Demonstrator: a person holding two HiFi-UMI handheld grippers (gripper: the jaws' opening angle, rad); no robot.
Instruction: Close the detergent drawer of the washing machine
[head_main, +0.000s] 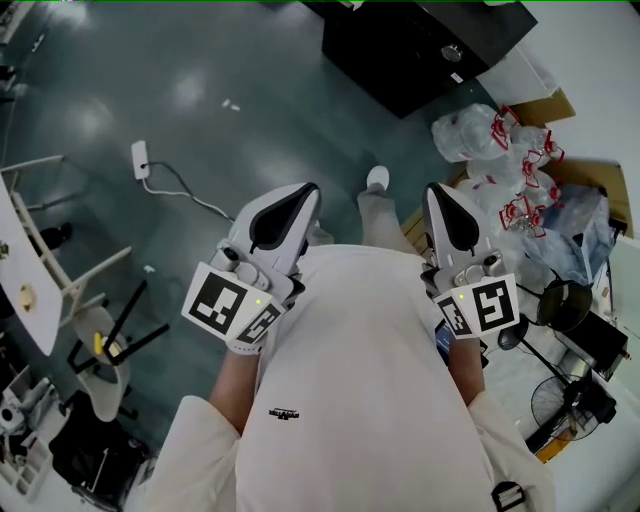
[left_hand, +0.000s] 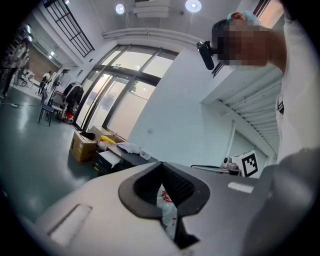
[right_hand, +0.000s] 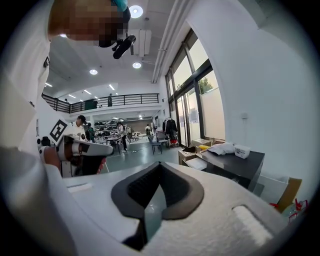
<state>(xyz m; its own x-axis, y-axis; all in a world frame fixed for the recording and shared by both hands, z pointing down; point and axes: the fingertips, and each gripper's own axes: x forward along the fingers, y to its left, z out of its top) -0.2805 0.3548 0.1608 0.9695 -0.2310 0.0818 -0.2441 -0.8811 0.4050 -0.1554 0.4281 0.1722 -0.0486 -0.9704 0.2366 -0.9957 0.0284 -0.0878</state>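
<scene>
No washing machine or detergent drawer shows in any view. In the head view I hold both grippers close to my chest over a white shirt (head_main: 350, 380). The left gripper (head_main: 308, 190) points away from me over the floor, its jaws together with nothing between them. The right gripper (head_main: 436, 190) is held the same way, also shut and empty. In the left gripper view the left gripper (left_hand: 161, 164) shows its black pads meeting at the tip. The right gripper (right_hand: 159, 164) in its own view looks across a large hall, pads meeting too.
A black cabinet (head_main: 420, 45) stands ahead. Plastic bags (head_main: 500, 150), cardboard and a floor fan (head_main: 565, 400) crowd the right side. A white chair (head_main: 70, 290) and a power strip (head_main: 140, 158) with its cable lie to the left on the grey-green floor (head_main: 230, 60).
</scene>
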